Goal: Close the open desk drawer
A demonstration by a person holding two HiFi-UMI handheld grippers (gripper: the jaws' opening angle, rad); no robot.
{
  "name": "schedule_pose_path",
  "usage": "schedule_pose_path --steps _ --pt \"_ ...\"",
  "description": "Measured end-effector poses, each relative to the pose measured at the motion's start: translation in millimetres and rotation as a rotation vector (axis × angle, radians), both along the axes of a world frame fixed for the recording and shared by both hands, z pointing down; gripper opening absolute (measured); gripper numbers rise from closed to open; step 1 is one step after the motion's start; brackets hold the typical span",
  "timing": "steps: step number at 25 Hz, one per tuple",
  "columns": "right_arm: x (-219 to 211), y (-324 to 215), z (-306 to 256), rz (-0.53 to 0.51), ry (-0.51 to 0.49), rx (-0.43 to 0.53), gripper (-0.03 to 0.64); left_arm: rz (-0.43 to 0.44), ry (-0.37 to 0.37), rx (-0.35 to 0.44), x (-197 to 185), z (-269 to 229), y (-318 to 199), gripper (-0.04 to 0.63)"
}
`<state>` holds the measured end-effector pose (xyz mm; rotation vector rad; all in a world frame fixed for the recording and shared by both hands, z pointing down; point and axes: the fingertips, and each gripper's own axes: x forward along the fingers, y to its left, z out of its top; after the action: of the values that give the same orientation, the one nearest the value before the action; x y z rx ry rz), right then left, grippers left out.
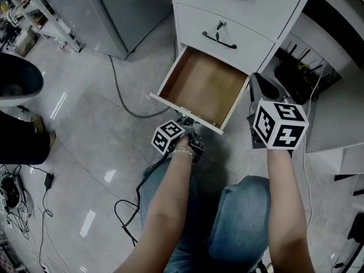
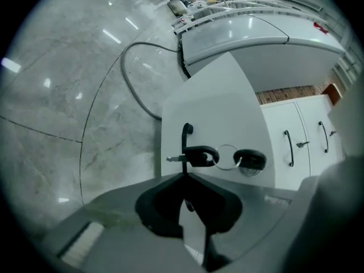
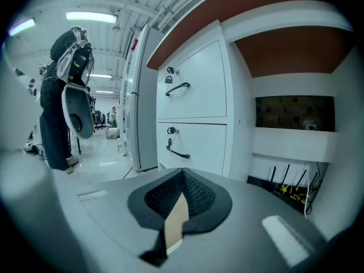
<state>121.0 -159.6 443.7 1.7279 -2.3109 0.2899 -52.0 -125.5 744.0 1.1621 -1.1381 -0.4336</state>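
Handle partly hidden inside left tongs.

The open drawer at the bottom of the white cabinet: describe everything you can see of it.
The drawer is the lowest of the three in view in a white cabinet, pulled far out. Its inside looks like brown wood and is empty. The front panel is plain white, with a slim black handle and a key in its lock, a second key on the same ring. The left gripper appears closed on the handle.
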Motion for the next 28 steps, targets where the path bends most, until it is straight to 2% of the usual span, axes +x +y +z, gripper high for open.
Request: schedule_pose_path --steps 5,16,21,22,24,28 --pt "7 5 -4 0.009 -0.017 -0.003 0.002 -0.021 0.033 0.020 0 -6 0 0.008" --pt "6 7 3 0.017 -0.040 -0.020 0.002 0.004 0.139 0.269 10 -66 -17 0.018" --pt "-1 6 5 -0.007 -0.043 -0.026 0.002 0.010 0.156 0.284 10 -68 -17 0.018" --pt "-1 6 5 -0.008 -0.046 -0.029 0.002 0.012 0.160 0.295 10 -70 -18 0.030" --pt "0 4 5 -0.006 -0.058 -0.031 0.002 0.020 0.173 0.325 11 -75 -19 0.098" --pt "-1 2 7 -0.004 -0.071 -0.036 0.002 0.030 0.186 0.345 12 -79 -20 0.109"
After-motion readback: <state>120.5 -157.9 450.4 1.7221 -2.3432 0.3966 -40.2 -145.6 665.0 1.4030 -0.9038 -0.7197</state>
